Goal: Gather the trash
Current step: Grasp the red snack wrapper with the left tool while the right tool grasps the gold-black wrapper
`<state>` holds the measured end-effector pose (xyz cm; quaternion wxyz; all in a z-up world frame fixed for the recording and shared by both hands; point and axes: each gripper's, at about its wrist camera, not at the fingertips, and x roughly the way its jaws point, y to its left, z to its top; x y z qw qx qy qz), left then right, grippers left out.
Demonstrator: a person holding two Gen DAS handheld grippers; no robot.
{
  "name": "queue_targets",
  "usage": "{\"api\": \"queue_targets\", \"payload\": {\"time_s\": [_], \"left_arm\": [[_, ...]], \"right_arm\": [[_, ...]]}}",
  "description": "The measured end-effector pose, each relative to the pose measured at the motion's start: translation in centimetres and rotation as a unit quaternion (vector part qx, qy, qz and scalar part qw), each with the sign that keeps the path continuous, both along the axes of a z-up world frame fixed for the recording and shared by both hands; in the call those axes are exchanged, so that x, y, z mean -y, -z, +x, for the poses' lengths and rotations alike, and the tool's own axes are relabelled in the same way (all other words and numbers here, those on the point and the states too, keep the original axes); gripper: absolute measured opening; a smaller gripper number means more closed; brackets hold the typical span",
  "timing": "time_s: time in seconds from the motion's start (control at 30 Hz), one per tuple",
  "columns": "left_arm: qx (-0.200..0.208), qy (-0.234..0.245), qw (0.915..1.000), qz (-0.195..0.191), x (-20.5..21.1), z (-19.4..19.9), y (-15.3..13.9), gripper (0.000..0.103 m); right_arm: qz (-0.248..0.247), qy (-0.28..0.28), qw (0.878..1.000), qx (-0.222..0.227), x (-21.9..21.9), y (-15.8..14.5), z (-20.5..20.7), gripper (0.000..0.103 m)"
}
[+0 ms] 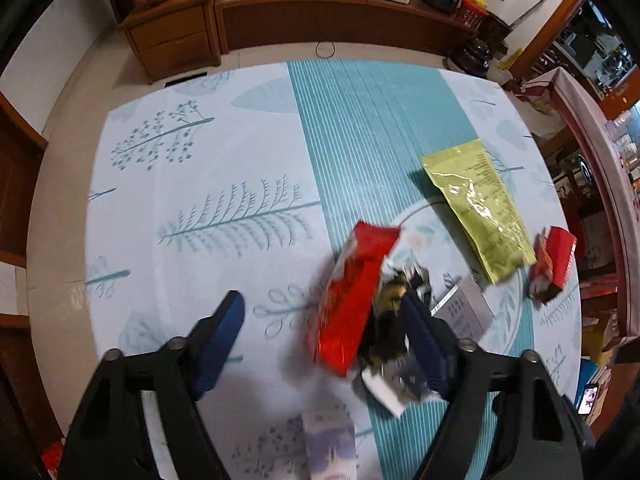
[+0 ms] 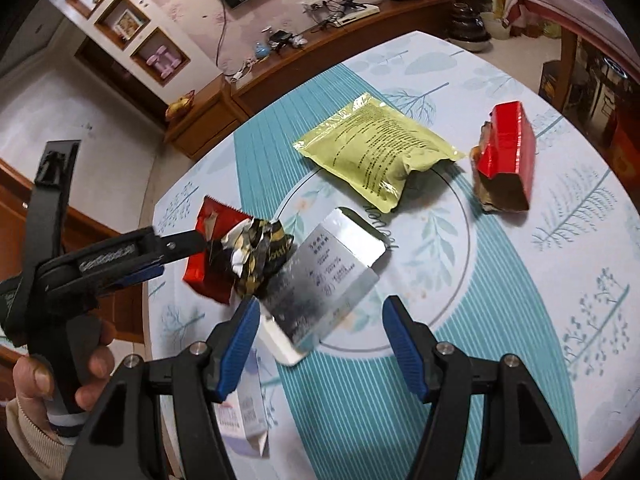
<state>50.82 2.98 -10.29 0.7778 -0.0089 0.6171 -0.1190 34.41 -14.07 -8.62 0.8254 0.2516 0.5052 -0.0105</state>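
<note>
Both grippers gape empty; print on the yellow pouch [image 2: 370,152] and silver box [image 2: 324,276] is unreadable.

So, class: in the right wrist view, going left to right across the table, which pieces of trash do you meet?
Flat red foil wrapper → crumpled black-and-gold foil wrapper → flattened silver carton → yellow-green plastic pouch → torn red cardboard box. The pale lilac carton at the bottom edge is left out.
</note>
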Motion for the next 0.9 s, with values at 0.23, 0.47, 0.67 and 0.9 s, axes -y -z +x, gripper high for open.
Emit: {"api": "queue_targets", "payload": {"time_s": [0.23, 0.47, 0.67, 0.9], "left_arm": [[-0.055, -0.022, 0.9974, -0.040, -0.4, 2.1, 2.5, 0.030], [-0.077, -0.059, 0.9924, -0.076, -2.7, 2.1, 3.6, 0.017], [-0.073, -0.085, 0.9899, -0.087, -5.3, 1.8, 3.4, 0.016], [-0.072, -0.103, 0.9879, -0.091, -8.6, 1.3, 3.4, 0.016]], "right_arm": [[0.006, 0.002, 1.000, -0.013, -0.6, 1.1, 1.5, 0.064], [0.007, -0.015, 1.000, 0.005, -1.8, 0.3, 3.5, 0.064], [-0.007, -0.075, 0.997, 0.013, -5.1, -0.1, 6.1, 0.064], [-0.026, -0.137, 0.990, 0.006, -9.1, 1.3, 9.1, 0.064]]}}
